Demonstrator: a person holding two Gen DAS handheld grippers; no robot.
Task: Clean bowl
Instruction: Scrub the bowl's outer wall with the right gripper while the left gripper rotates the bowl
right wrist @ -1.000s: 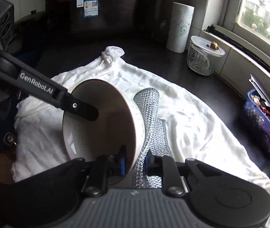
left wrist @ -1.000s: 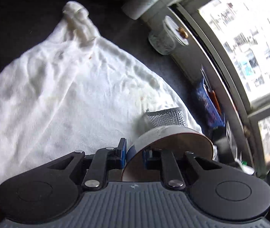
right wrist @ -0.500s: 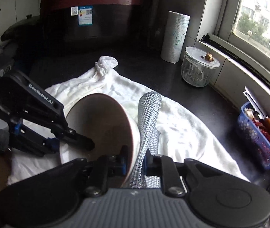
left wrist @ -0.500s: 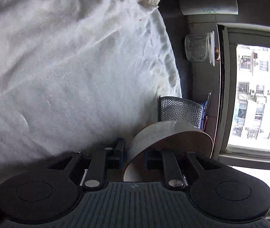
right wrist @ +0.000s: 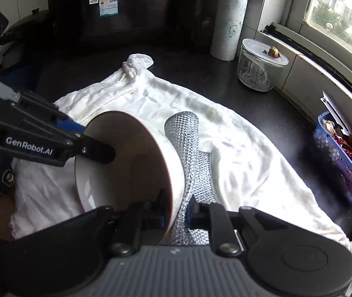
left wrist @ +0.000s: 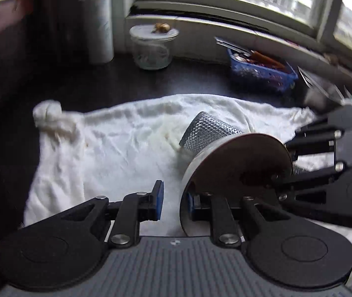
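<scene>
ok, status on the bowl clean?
Right hand-held gripper shut, pinching mesh cloth over bowl rim. Left hand-held gripper straddles rim, one pad clear. Bowl tilted over white towel. Nothing blocking.

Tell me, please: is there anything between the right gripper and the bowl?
Yes. A silver mesh cloth lies between the right gripper's outer finger and the outside wall of the bowl. The jaws are shut on cloth and wall together. On the inside of the bowl, nothing visible lies between the other finger and the wall.
</scene>
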